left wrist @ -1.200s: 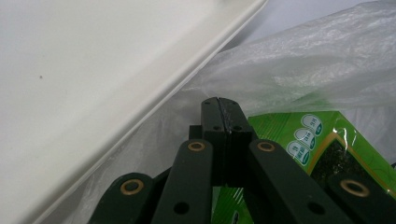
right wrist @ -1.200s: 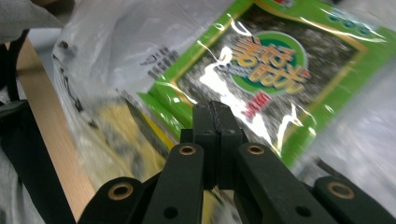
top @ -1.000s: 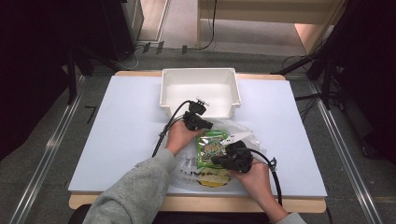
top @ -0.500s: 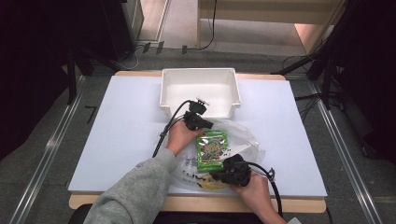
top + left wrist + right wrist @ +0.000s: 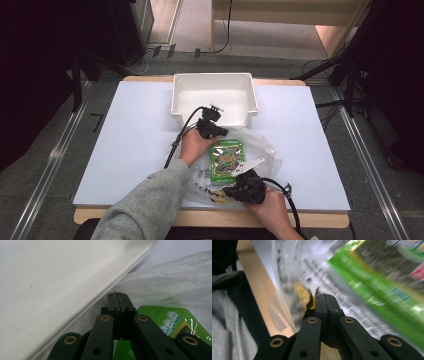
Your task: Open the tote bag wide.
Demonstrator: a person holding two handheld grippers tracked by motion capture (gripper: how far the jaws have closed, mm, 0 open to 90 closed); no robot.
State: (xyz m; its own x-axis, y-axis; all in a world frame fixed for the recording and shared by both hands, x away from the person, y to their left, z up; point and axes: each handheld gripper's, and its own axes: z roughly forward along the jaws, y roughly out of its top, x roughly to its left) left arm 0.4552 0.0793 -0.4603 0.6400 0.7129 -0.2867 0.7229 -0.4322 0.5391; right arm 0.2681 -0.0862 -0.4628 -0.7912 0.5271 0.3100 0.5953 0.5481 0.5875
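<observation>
lying low in the high view, just right of centre: right gripper (image 5: 239, 189), black, in a hand that enters from the bottom edge, cable looping off to its right. jaws pressed together; in the right gripper view the tips (image 5: 327, 300) meet at the printed film of a clear plastic bag (image 5: 294, 267), beside a yellow patch, but whether film is pinched between them cannot be told. that view is blurred.

grey sleeve (image 5: 145, 210), lower left of centre, leading up to the left hand (image 5: 192, 145).

clear plastic bag (image 5: 265, 152), crumpled, centre of the high view, on the white table top (image 5: 125, 140), reaching from the near edge up to the tray. black print and the yellow patch sit at its near end.

green packet (image 5: 227, 158), middle of the bag, between the two grippers, flat, label up; whether inside or on top of the film cannot be told.

left gripper (image 5: 214, 131), black, just above the packet, cable trailing to the lower left. jaws closed; in the left gripper view the tips (image 5: 117, 303) meet at the bag's far edge, right under the tray rim, grip on film unclear.

white tray (image 5: 177, 100), upper centre, open top, touching the bag's far edge.

wooden table edge (image 5: 200, 217), bottom; grey floor (image 5: 60, 125) all round.
</observation>
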